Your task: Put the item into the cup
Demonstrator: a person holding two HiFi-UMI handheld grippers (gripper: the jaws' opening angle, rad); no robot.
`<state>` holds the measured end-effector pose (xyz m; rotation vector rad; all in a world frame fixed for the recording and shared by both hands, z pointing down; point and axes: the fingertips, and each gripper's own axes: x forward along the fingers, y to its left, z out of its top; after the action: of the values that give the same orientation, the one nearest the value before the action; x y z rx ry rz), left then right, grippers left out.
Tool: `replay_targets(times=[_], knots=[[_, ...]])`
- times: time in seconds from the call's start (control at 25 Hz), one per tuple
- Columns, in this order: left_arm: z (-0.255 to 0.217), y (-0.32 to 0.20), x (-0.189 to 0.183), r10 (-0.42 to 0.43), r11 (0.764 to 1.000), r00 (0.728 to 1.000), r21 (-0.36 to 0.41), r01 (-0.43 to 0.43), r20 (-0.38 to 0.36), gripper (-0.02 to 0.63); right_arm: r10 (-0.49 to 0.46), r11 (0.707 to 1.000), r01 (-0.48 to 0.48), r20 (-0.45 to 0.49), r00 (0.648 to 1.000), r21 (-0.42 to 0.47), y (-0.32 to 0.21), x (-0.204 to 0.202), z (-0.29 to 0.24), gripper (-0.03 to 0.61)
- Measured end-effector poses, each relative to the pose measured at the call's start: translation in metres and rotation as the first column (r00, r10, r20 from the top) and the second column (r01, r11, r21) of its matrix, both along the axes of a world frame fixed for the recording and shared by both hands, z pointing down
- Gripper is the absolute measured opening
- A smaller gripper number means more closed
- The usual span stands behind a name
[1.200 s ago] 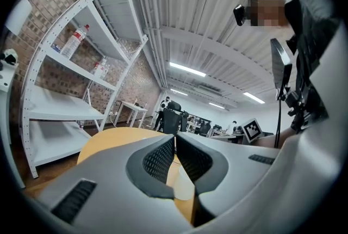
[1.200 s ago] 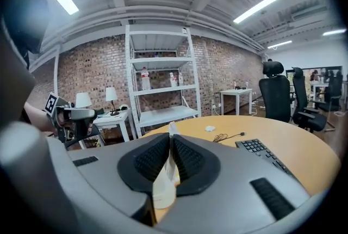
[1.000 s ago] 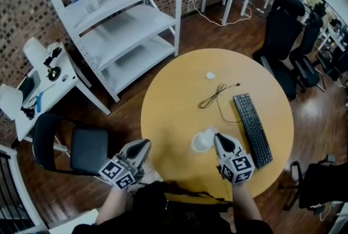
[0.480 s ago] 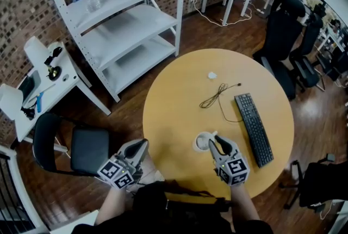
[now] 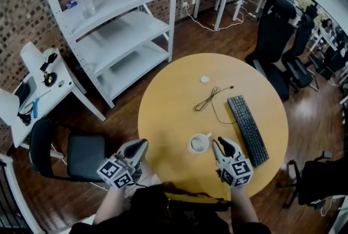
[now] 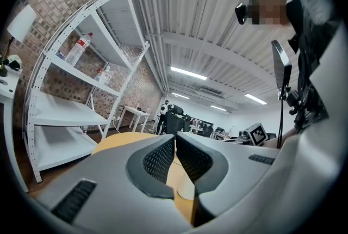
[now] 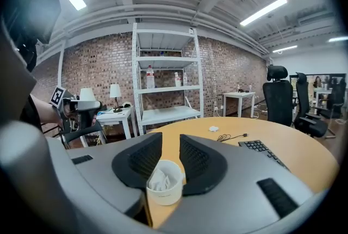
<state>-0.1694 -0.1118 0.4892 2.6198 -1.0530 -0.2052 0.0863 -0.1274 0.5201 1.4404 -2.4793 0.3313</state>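
White crumpled item in cup near right gripper, jaws apart

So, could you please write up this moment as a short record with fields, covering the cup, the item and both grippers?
cup: white, upright on the round table, near the person
item: crumpled white piece, inside the cup
right gripper: jaws apart, beside the cup, not gripping it
left gripper: jaws together, empty, by the table's near edge
also on table: keyboard, cable, small white scrap
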Motion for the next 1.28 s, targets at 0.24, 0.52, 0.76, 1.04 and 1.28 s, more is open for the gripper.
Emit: replay_targets(times=[0.24,0.52,0.76,1.04,1.28], knots=[[-0.004,-0.005,0.017,0.047,0.999,0.999,0.012,-0.048,0.013,0.005,0.158,0.984,-0.162,0.061,0.986,0.071,0.020,0.045,-0.016,0.023],[-0.014,-0.014,0.061,0.142,0.988,0.989,0.052,-0.144,0.028,0.005,0.355,0.926,-0.364,0.096,0.930,0.102,0.068,0.117,-0.026,0.012],[-0.020,-0.011,0.098,0.240,0.969,0.971,0.063,-0.241,0.025,0.005,0.486,0.864,-0.496,0.118,0.866,0.079,0.111,0.161,-0.024,0.011],[-0.018,-0.008,0.099,0.234,0.970,0.972,0.057,-0.236,0.029,0.005,0.528,0.840,-0.537,0.107,0.842,0.079,0.123,0.172,-0.021,0.008],[-0.012,-0.005,0.087,0.201,0.978,0.979,0.041,-0.202,0.036,0.005,0.491,0.862,-0.501,0.120,0.863,0.078,0.114,0.164,-0.022,0.008]])
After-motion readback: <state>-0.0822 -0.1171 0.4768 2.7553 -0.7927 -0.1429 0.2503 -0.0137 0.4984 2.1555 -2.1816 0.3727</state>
